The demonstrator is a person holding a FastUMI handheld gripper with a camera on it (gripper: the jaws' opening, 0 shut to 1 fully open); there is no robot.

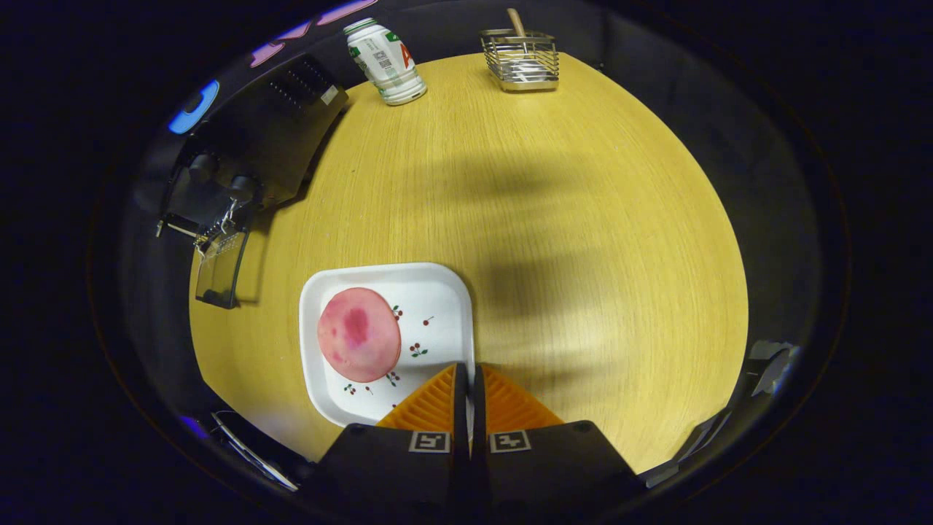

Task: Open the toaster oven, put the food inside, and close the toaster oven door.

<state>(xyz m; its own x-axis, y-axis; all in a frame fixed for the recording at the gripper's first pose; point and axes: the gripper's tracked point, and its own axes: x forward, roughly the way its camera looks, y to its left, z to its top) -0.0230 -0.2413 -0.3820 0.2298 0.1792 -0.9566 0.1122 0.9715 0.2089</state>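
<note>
Hand-held gripper (466, 379) fingers together above plate (437, 288) edge

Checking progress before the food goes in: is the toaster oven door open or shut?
Open. The toaster oven has its glass door dropped flat onto the table, beyond the closed gripper.

A large red letter "A" is seen on the label of the white bottle (385, 61) standing near the toaster oven (248, 146); beside it a small printed code square is made out, too small to be read. Black-and-white square markers are borne by the closed gripper (469, 379).
</note>
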